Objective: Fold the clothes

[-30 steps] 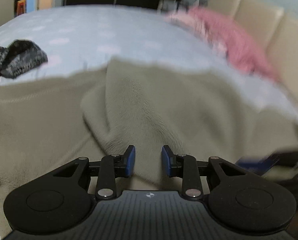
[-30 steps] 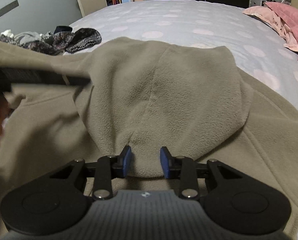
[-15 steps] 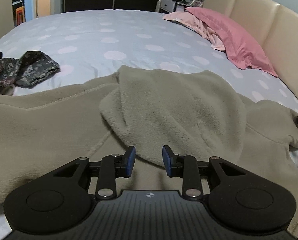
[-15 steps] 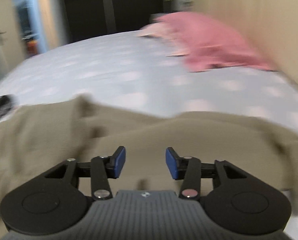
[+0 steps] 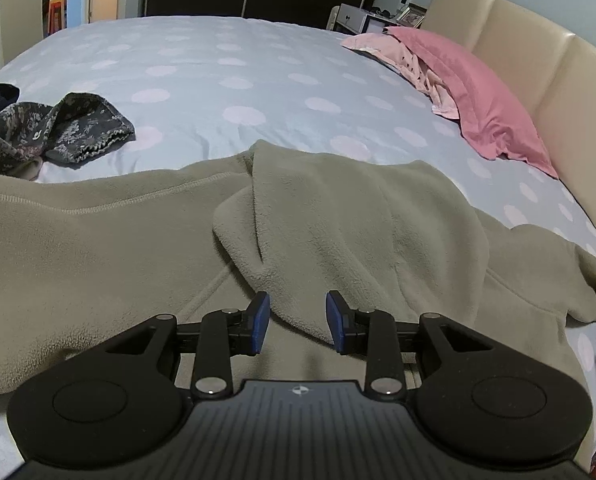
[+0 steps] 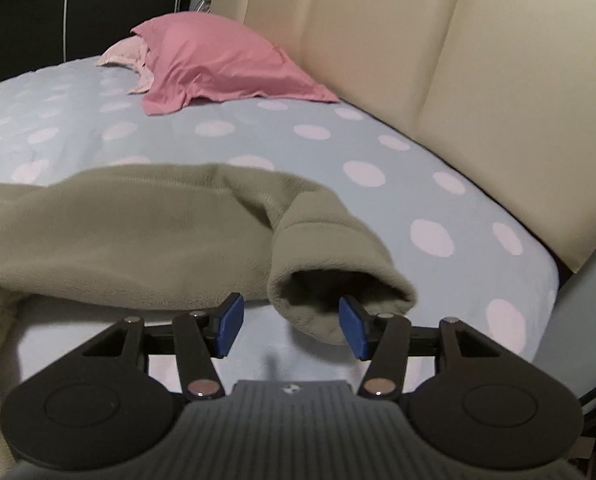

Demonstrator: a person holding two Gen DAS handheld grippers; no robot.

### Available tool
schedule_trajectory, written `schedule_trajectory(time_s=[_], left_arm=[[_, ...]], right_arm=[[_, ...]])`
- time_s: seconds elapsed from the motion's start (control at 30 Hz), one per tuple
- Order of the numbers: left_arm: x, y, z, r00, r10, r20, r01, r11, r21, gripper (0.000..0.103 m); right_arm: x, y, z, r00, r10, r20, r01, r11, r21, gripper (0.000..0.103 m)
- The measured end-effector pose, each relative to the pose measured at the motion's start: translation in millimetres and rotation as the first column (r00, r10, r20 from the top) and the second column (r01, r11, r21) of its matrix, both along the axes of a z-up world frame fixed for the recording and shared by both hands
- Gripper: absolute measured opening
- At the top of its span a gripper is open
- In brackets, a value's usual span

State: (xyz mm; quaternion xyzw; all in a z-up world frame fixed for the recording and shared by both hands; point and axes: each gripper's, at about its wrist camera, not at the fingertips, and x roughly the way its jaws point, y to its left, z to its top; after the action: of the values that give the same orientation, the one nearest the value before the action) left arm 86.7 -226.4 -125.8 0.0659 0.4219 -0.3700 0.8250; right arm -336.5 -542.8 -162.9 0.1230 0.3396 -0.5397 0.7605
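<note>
Right gripper (image 6: 292, 326) has swung to the hoodie (image 5: 337, 220) cuff (image 6: 337, 276), spread wider; left gripper (image 5: 297, 322) stays released.

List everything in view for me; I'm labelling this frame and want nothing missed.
hoodie: one, olive fleece, spread across the near side of the bed, hood lying on its back
sleeve cuff: one, olive, open end just ahead of the right gripper
camo garment: one, dark patterned, crumpled at far left on the bed
pillows: two, dark pink over pale pink, by the headboard
sheet: one, pale blue with pink dots, covering the bed
headboard: one, cream, padded panels
nightstand: one, white, beyond the bed
left gripper: open, over the hood
right gripper: open, at the cuff
</note>
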Motion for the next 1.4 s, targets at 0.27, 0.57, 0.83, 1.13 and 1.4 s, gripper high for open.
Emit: schedule_trajectory(time_s=[0.27, 0.57, 0.83, 1.13, 1.4], left_arm=[[-2.2, 5.4, 10.2, 0.999, 0.01, 0.054, -0.011, 1.0, 0.018, 0.029], [-8.0, 11.3, 28.9, 0.998, -0.013, 0.057, 0.016, 0.999, -0.036, 0.029], [-3.3, 23.9, 45.5, 0.999, -0.004, 0.044, 0.007, 0.997, -0.081, 0.029], [7.2, 45.4, 50.7, 0.999, 0.023, 0.042, -0.02, 0.997, -0.071, 0.029], [24.0, 73.8, 50.2, 0.997, 0.073, 0.03, -0.07, 0.994, -0.086, 0.029]], right_arm=[[24.9, -32.2, 16.3, 0.997, -0.022, -0.071, 0.022, 1.0, 0.001, 0.008], [62.9, -23.1, 171.9, 0.997, 0.077, 0.018, -0.075, 0.992, -0.098, 0.007], [159.3, 22.0, 293.6, 0.972, 0.217, 0.085, -0.217, 0.976, -0.014, 0.007], [271.2, 112.9, 334.7, 0.894, 0.397, 0.21, -0.413, 0.91, 0.04, 0.007], [362.1, 176.6, 309.7, 0.819, 0.479, 0.316, -0.538, 0.833, 0.132, 0.007]])
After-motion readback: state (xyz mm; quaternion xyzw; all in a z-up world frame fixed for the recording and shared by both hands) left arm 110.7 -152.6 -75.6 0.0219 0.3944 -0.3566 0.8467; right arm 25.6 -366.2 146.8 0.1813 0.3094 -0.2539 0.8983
